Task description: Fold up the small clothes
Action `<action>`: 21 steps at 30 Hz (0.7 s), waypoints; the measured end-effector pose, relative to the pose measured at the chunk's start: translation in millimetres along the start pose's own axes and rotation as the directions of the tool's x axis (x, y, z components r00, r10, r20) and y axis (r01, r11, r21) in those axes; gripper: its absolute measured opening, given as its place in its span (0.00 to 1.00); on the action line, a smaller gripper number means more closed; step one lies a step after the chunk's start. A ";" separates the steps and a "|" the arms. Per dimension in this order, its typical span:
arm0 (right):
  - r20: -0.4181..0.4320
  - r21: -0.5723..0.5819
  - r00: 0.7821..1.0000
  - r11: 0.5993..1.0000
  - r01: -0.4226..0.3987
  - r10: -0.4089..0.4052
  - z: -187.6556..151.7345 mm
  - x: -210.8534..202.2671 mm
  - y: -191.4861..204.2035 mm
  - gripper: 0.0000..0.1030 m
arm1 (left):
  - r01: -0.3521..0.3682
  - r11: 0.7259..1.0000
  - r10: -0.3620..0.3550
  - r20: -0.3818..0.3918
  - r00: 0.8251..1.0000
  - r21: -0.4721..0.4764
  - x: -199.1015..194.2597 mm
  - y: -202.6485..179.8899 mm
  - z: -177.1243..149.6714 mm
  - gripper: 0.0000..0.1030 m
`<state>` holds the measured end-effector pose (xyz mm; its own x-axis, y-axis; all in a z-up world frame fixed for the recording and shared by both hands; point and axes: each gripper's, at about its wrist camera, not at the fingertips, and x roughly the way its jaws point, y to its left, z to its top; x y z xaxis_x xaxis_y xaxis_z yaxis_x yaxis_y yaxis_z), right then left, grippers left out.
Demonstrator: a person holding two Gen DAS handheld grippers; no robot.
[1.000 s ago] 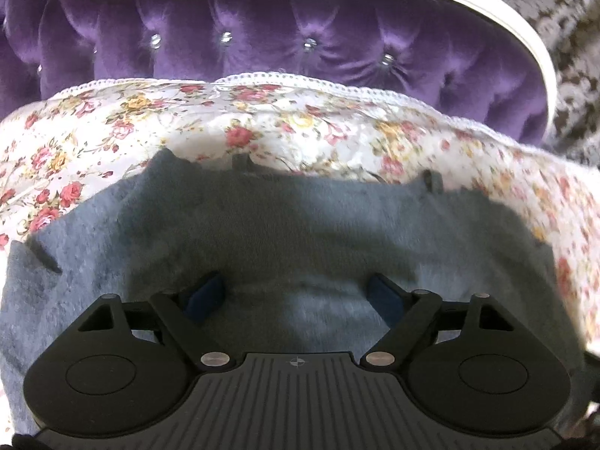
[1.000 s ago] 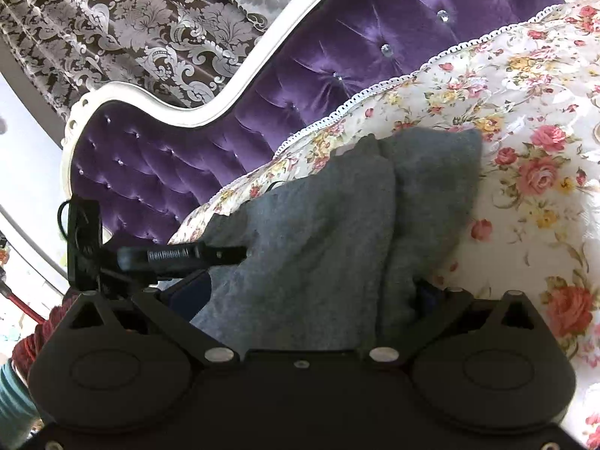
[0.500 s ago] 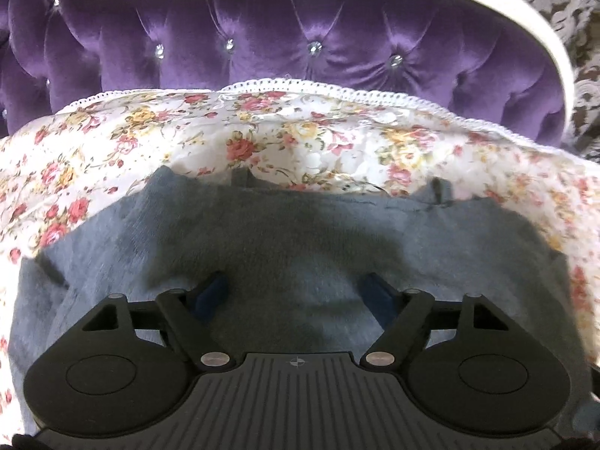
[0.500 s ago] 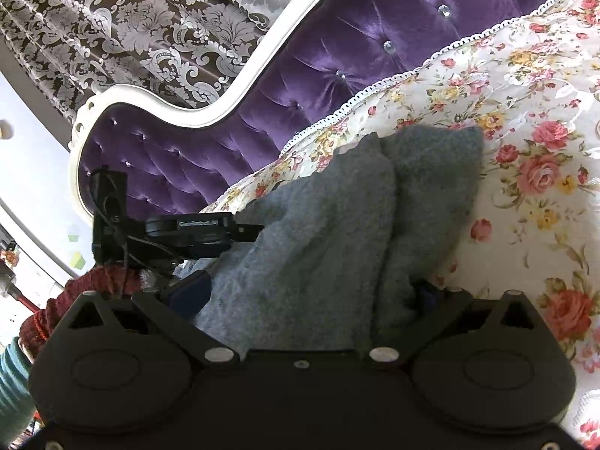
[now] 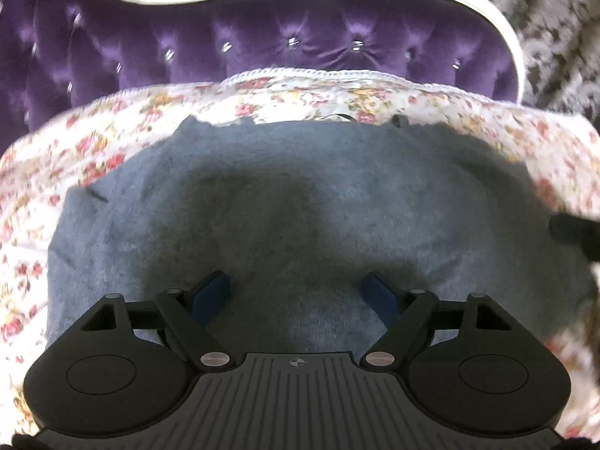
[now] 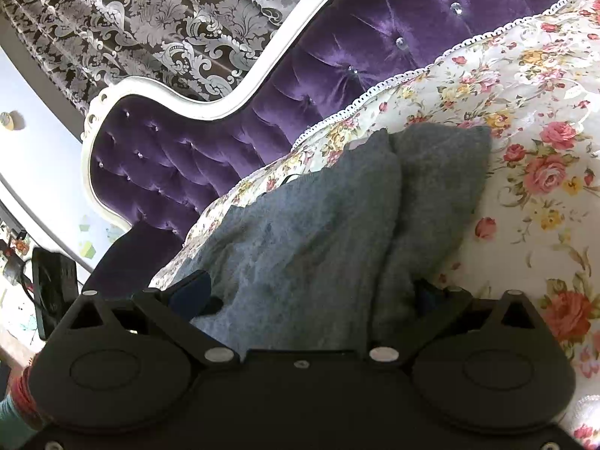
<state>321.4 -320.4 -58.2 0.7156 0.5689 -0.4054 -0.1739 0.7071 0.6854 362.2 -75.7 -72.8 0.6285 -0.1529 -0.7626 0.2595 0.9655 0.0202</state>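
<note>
Grey garment on floral cover, unlabelled; left claw spread wide, right claw likewise

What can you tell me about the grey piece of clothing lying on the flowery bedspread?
The grey garment looks like soft, fuzzy knit, plain with no print. It lies spread on the floral bedspread below the purple headboard. In the right wrist view it bunches into two raised folds. Both the left gripper and right gripper are open, fingers astride the cloth.
</note>
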 end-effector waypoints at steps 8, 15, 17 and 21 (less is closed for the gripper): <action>0.019 0.016 1.000 1.000 0.020 -0.020 -1.7 -3.6 1.2 1.00 | 0.066 0.998 -0.065 0.033 0.997 -0.021 -18.0 7.2 -10.6 0.81; -0.007 0.059 0.994 0.992 0.112 -0.111 2.3 -6.2 3.2 0.66 | 0.043 0.992 -0.038 0.046 0.998 -0.122 -54.4 38.8 -26.4 0.81; -0.029 0.068 0.986 0.984 0.164 -0.162 6.2 -6.2 1.9 0.48 | 0.048 0.989 -0.042 0.045 0.998 -0.142 -62.0 47.7 -33.1 0.81; -0.049 0.060 0.970 0.968 0.242 -0.240 13.0 -6.1 9.9 0.33 | 0.057 0.984 -0.049 0.051 0.997 -0.171 -77.2 63.6 -48.4 0.81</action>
<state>324.1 -322.3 -41.2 0.7025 0.4028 -0.5868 0.0454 0.7974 0.6017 294.7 7.7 -43.9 0.6518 -0.2106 -0.7286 0.1654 0.9770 -0.1344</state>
